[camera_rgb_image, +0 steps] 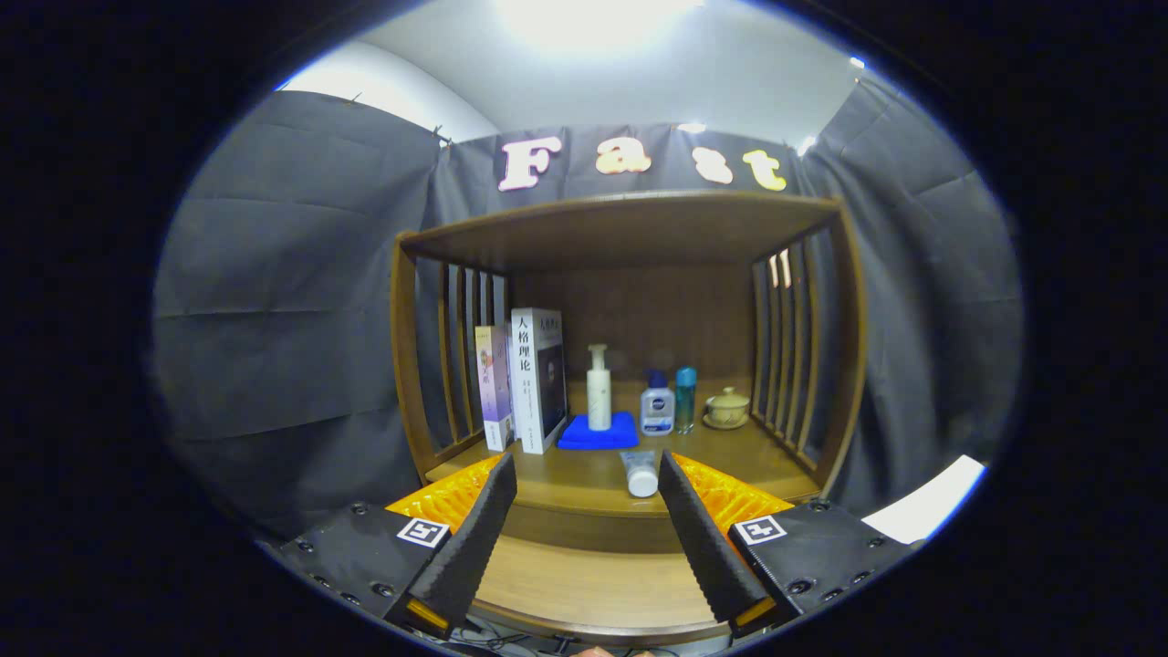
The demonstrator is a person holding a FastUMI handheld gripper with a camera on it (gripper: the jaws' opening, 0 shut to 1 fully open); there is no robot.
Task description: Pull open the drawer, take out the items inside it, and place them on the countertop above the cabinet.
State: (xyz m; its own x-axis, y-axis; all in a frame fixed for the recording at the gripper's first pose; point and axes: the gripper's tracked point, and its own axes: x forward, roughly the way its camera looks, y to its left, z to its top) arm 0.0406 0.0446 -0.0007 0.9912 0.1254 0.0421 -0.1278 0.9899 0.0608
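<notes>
Gripper (584,511) spread wide, holding nothing; a small tube (641,473) lies on the countertop (584,474) just ahead, nearer one finger, long axis pointing away from the fingers; the drawer front I cannot make out below.

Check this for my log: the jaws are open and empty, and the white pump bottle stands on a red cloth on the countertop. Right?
Not quite. The gripper view shows the cloth under the white pump bottle is blue, not red. The rest holds: the gripper has its jaws open and empty, and the bottle stands on the countertop.
</notes>
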